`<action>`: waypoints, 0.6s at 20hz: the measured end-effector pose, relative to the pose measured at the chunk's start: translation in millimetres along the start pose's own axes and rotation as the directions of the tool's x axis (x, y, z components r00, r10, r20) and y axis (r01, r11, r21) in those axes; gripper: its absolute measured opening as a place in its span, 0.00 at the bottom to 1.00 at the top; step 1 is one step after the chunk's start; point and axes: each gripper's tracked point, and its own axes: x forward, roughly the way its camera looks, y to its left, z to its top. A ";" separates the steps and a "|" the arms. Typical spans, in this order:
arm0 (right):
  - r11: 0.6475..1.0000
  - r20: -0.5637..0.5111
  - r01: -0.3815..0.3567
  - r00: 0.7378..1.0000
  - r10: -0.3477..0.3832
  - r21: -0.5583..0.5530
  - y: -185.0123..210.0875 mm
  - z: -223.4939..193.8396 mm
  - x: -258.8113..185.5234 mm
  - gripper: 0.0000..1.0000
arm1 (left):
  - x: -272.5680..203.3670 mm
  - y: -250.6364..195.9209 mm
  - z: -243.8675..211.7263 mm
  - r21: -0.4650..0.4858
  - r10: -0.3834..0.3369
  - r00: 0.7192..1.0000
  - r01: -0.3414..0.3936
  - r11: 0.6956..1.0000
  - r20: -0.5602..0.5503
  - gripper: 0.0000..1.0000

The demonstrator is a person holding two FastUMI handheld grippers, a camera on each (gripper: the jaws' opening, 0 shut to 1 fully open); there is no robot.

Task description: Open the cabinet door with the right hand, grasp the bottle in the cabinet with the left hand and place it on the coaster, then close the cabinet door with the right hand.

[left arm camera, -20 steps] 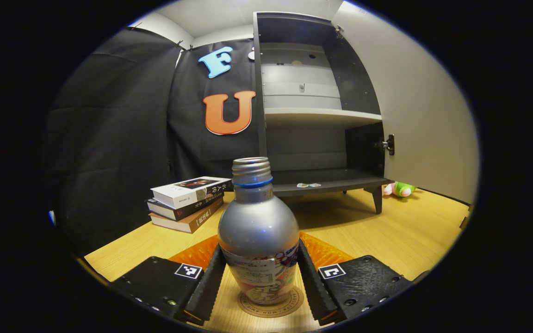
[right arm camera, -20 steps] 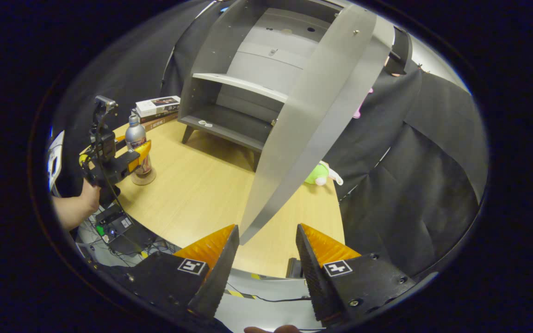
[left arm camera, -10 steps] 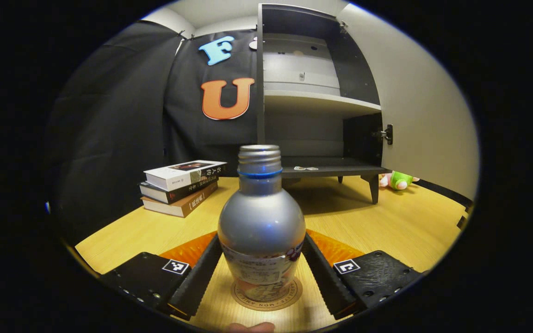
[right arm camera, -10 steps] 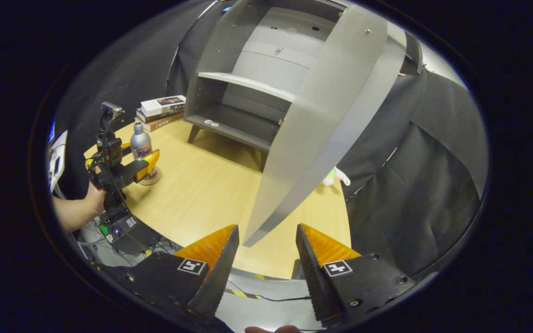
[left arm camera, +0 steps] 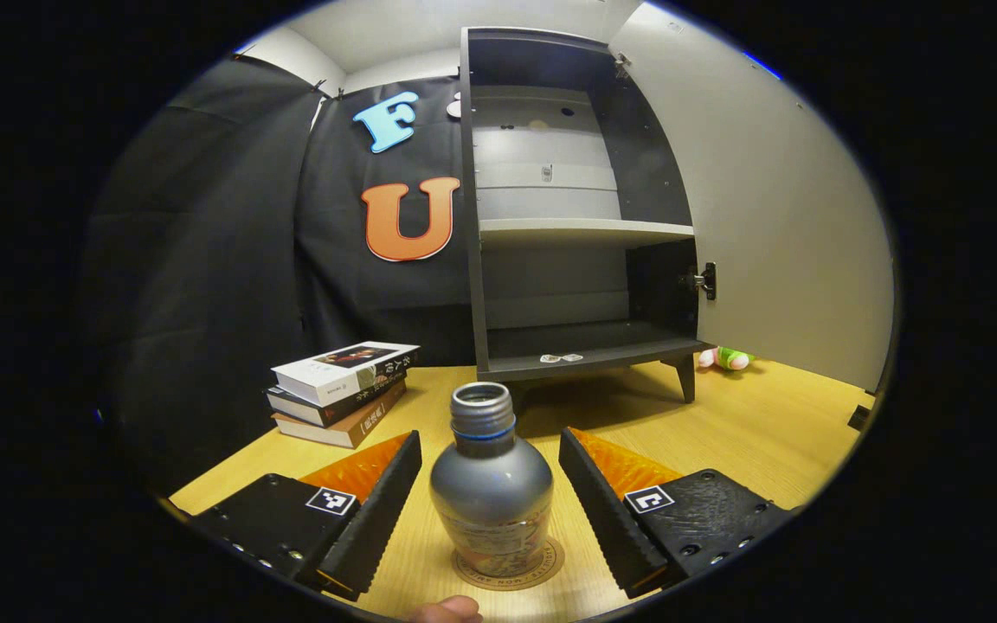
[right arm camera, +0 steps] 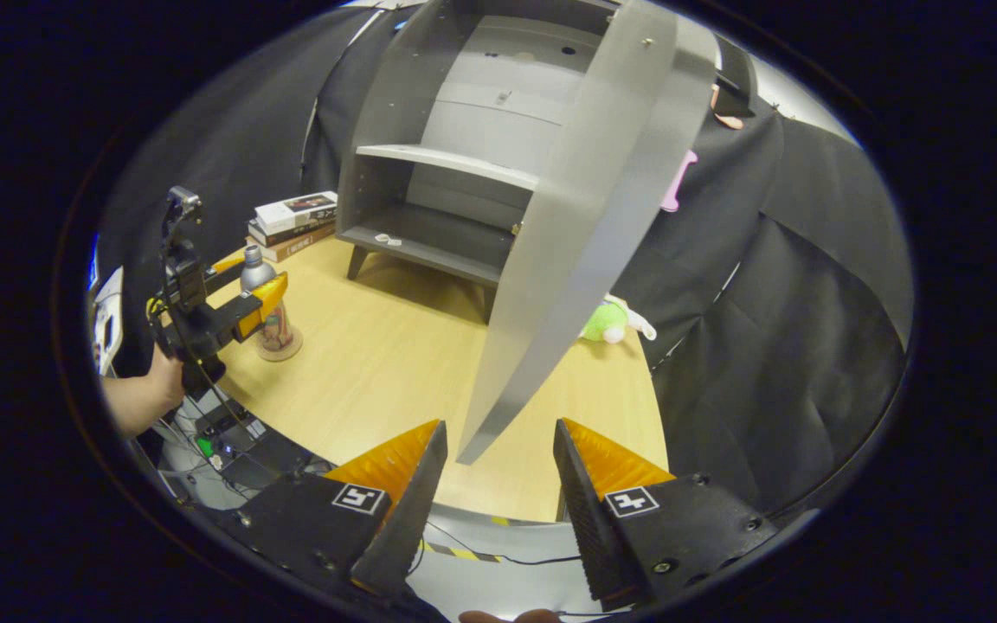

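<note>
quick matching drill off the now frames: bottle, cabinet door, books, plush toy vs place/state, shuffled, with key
1. bottle
2. cabinet door
3. stack of books
4. plush toy

A. on the table beside the cabinet's left wall
B. swung open
C. upright on the coaster, between the open left tool fingers
D. lying on the table by the open door

Pairs: 1-C, 2-B, 3-A, 4-D

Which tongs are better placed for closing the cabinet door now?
The right tongs, probably: the open cabinet door's edge hangs just ahead of their open fingers. The left tongs stand open around the bottle on the coaster.
</note>
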 end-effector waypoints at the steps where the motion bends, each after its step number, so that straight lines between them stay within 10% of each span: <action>1: 1.000 -0.006 -0.001 1.000 0.001 0.022 -1.0 -3.5 0.6 0.82 | -3.9 1.7 9.1 0.008 -0.001 1.000 0.001 1.000 0.001 0.97; 7: 0.985 -0.032 0.096 0.995 -0.092 0.140 -44.0 -47.4 -7.0 0.80 | -31.8 12.4 84.6 0.005 -0.014 0.999 0.014 1.000 0.034 0.97; 12: 0.917 0.088 0.185 0.969 -0.230 0.354 -122.6 -6.8 -26.0 0.80 | -36.2 4.7 162.3 0.003 -0.031 0.994 0.031 1.000 0.104 0.97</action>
